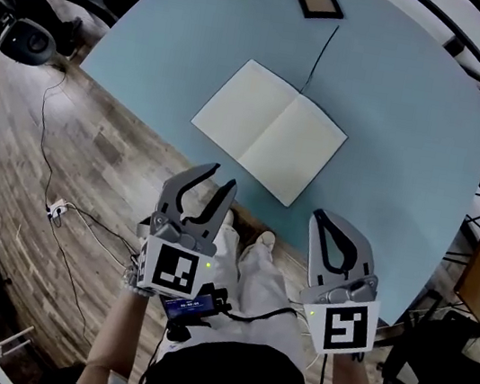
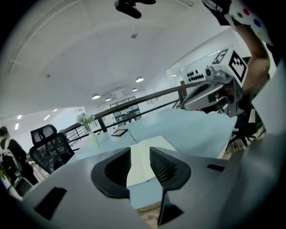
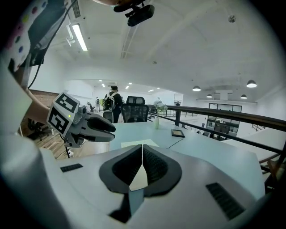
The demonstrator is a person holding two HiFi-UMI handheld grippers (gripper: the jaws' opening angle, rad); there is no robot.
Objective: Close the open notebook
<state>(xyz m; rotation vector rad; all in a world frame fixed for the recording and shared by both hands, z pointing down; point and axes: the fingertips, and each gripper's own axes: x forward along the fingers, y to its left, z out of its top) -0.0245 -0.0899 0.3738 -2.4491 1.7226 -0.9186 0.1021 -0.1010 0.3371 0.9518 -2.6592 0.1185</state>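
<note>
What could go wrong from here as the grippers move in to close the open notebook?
The notebook lies flat on the smooth table; a jaw nudging its edge may slide it instead of lifting a cover. The open left gripper could pinch one thin page alone and crease it. The right gripper is shut, so it can only press, not hold.

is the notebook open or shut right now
Open: the notebook lies spread flat on the table, both blank pages face up either side of the centre fold.
</note>
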